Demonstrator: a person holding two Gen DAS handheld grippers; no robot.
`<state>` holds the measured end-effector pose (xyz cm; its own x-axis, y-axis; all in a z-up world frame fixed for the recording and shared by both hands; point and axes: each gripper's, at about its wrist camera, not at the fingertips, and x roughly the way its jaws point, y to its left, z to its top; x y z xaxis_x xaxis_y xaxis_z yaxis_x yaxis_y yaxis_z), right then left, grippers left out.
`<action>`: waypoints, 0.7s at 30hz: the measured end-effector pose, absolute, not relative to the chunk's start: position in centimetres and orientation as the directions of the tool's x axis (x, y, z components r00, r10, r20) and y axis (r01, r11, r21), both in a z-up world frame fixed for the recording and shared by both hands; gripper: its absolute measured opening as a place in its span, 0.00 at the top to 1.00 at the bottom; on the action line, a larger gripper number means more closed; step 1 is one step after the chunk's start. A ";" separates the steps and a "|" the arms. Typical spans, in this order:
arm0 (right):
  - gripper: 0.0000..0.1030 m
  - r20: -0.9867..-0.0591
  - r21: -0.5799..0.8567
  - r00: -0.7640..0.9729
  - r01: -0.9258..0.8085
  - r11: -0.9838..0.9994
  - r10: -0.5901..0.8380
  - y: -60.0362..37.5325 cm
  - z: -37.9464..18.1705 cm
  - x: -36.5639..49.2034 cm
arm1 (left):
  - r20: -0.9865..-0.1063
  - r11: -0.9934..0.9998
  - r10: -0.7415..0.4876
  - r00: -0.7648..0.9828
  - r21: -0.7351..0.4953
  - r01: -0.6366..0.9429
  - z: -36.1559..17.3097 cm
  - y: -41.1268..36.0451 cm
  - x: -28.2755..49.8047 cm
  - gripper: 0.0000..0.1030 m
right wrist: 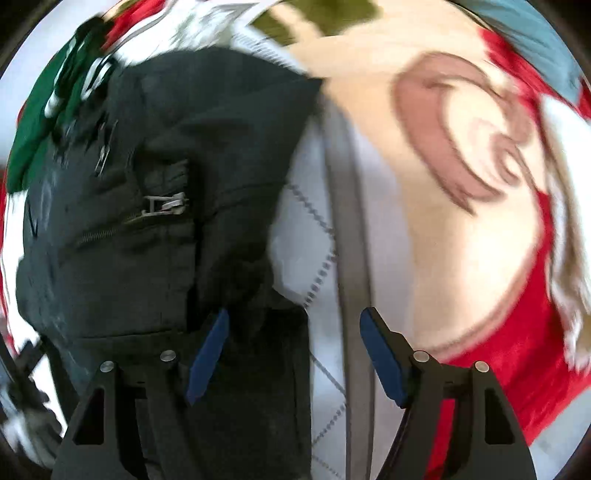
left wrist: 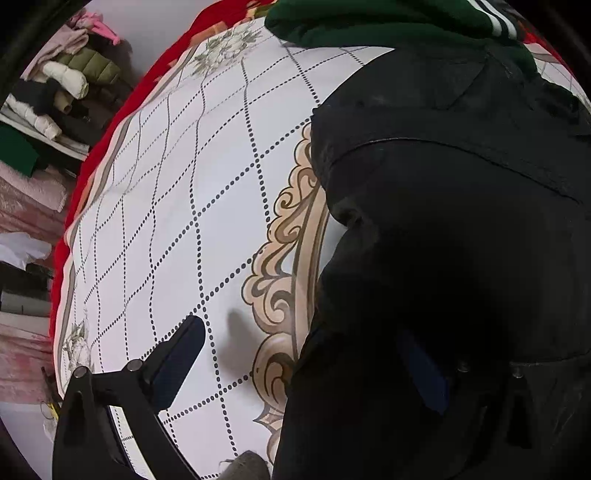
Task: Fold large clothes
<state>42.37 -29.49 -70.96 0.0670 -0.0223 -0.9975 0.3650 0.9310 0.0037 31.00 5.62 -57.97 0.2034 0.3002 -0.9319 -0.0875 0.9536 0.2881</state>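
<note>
- Looking through the left wrist camera first: the black jacket [left wrist: 461, 258] lies bunched on the patterned bedspread [left wrist: 166, 221], filling the right side of the view, with a green striped garment [left wrist: 369, 22] at its far edge.
- Left gripper [left wrist: 306, 362]: jaws spread wide, 1 blue pad [left wrist: 181, 362] out over bare bedspread, the other dim against the black cloth. Nothing is pinched between them; whether the far pad touches the jacket I cannot tell.
- Off to the left, open shelving [left wrist: 55, 96] holds rolled and stacked clothes: pale, olive and dark bundles, pink cloth on top. That is the only storage in sight, and how full it is I cannot tell.
- Over to the right wrist camera, heavily blurred: the same black jacket [right wrist: 147, 203] sits left of centre, a metal zipper pull [right wrist: 166, 205] on it, the green garment [right wrist: 48, 103] beyond.
- Right gripper [right wrist: 295, 350]: jaws spread too, the left pad [right wrist: 207, 354] over the jacket's edge, the right pad [right wrist: 380, 354] over the bedspread [right wrist: 461, 184]. No cloth is clamped.
- Progress, as I judge it: early or mid-fold. The jacket looks lumpy, with no flat, squared shape yet, and neither tool has a hold.
- What's left: grab the edges, flatten, fold into a compact stack, and perhaps carry it to the shelving.
</note>
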 end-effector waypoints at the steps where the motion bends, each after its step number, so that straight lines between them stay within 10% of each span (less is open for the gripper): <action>1: 0.33 -0.998 0.016 0.061 0.357 0.934 -0.006 -29.2 -71.4 43.0 | -0.934 0.955 0.296 0.202 0.284 -0.089 -58.0 5.9 31.1 0.00; 5: 0.50 -0.995 0.092 0.055 0.331 0.939 0.078 -27.5 -72.3 45.4 | -0.929 0.950 0.308 0.205 0.288 -0.123 -57.5 7.6 31.5 0.00; 16: 0.51 -0.988 0.154 0.025 0.191 0.969 0.152 -19.3 -73.4 48.7 | -0.885 0.897 0.432 0.173 0.403 -0.178 -57.2 16.5 32.5 0.00; 21: 0.28 -0.993 0.112 0.069 0.256 0.960 0.097 -20.7 -71.0 45.3 | -0.892 0.909 0.412 0.185 0.387 -0.154 -56.7 16.9 32.3 0.00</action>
<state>45.26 -20.67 -70.95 0.0689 0.0970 -0.9929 0.2559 0.9603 0.1116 32.25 16.92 -56.66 0.1853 0.4117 -0.8923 -0.1544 0.9089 0.3873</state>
